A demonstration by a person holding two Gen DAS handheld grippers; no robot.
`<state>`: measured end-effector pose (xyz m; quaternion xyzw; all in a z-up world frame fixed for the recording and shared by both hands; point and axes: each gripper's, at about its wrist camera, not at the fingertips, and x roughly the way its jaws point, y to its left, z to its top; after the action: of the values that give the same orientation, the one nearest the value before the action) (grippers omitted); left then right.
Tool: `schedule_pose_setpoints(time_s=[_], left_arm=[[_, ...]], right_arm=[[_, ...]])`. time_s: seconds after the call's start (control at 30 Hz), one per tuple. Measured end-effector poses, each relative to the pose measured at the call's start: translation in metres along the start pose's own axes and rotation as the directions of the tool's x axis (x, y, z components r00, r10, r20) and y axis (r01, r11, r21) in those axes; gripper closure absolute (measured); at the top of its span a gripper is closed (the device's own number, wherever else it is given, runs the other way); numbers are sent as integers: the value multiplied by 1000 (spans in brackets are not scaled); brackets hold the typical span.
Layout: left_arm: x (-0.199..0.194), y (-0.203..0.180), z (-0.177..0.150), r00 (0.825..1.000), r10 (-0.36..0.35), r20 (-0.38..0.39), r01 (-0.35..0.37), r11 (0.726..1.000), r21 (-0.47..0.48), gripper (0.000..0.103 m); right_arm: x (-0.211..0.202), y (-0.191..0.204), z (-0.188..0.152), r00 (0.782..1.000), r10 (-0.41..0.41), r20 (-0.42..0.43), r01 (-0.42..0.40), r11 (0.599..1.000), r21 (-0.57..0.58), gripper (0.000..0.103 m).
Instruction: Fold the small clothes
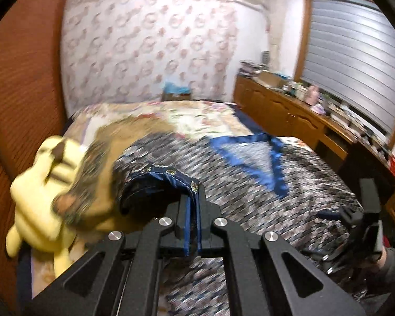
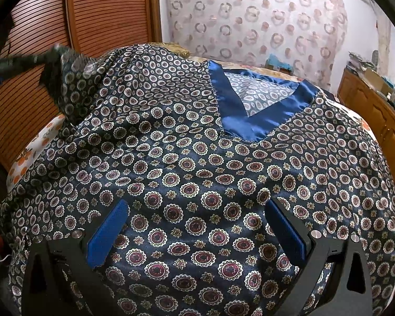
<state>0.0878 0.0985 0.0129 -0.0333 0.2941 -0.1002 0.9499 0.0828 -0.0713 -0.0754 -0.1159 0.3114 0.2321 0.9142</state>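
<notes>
1. Left wrist view: the left gripper (image 1: 193,220) has its jaws pressed together on a fold of the top (image 1: 155,181), with a dark hem and its patterned trim caught between the pads. The pinched edge hangs in a loop off the bed (image 1: 197,118), so the cloth looks light and limp. A yellow plush toy (image 1: 39,197) lies just beside it at the left.
2. Same view: the right gripper (image 1: 360,218) shows at the right edge over the cloth. From here I cannot tell how its jaws stand.
3. Right wrist view: the right gripper (image 2: 194,226) is spread wide, pads (image 2: 108,233) either side of the top's chest, nothing pinched. The top (image 2: 197,184) lies spread flat on the bed, blue V-neck (image 2: 250,121) at the far end.
4. Same view: the far left corner (image 2: 71,79) is raised by the left gripper.
5. Handling, as I judge it: the satin sheen suggests slippery, thin cloth that slides on itself. Hold at hems or the neck band, where it is doubled, not mid-panel.
</notes>
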Motion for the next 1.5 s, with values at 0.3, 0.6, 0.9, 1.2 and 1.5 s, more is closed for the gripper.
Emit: schedule_pose_setpoints(time_s=[0.3,0.6,0.9,1.2,1.5], left_arm=[[24,-53,19,999,-15,-48,21,991,130,75],[-3,-34,-5,1000,10,-7,-10,998,57,24],[-13,4,-49,994,111,-24,-112,993,-48,23],[-26,13,-69,986,168,23,-164,979,-120,23],[-31,12,-82,982,186,23,-183,978,-102,23]], right_arm=[[2,-1,0,1000,3,-7,-3,1000,6,0],[-1,0,-1,1000,-4,8,4,1000,13,0],[-18,-6,5,997,41,60,-40,999,-5,14],[-34,20,60,975,66,211,-20,977,-213,20],[37,68,105,990,129,63,-99,930,-353,20]])
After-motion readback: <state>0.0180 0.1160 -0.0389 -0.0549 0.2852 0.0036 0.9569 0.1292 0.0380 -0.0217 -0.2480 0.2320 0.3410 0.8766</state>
